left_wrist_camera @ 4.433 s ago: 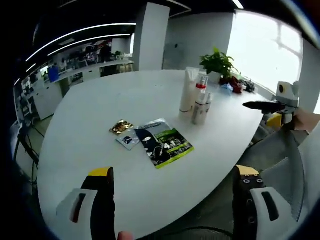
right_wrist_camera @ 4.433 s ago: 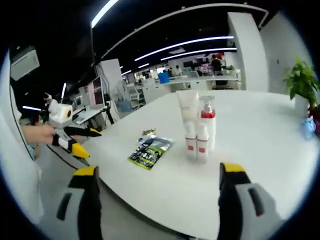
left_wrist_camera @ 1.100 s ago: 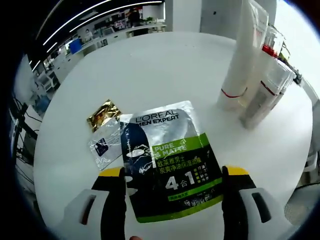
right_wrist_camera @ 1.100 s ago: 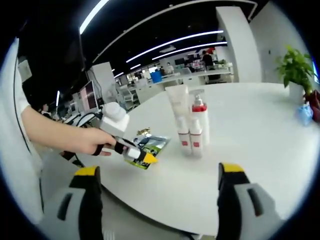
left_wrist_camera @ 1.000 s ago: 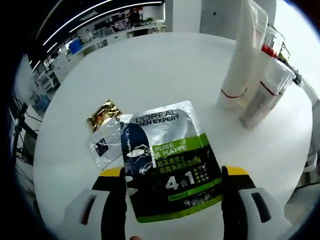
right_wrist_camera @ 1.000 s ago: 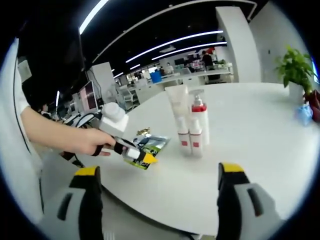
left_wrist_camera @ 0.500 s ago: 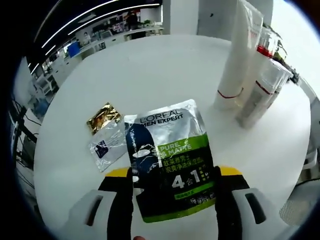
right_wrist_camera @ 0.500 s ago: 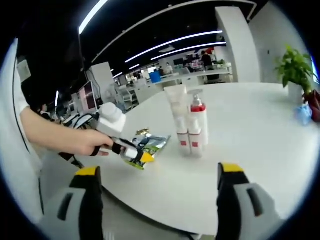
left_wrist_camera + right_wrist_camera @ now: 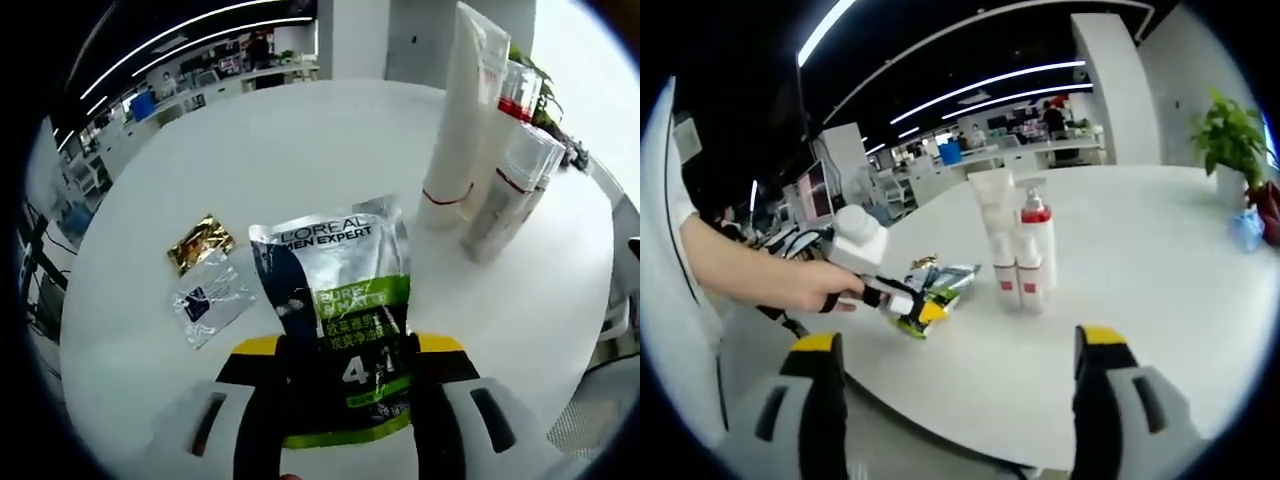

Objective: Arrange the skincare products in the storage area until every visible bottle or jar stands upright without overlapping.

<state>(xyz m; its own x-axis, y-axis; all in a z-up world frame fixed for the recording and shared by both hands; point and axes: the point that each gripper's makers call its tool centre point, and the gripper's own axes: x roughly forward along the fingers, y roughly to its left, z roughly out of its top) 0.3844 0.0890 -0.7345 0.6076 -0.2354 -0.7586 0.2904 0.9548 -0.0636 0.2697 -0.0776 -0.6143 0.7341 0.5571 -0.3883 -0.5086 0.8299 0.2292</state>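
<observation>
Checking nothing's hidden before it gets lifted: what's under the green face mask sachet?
The left gripper pinches the green face mask sachet, whose far part rests on the white table. Anything beneath it is covered.

both views toward shared table [image 9: 1160, 300]

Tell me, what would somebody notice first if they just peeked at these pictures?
Probably the shiny green and black face mask packet, pinched at its near end by the left claw and buckling up off the white table. Next, the cluster of tall white bottles standing upright together beyond it. The right claw waits open at the table's edge, holding nothing.
</observation>
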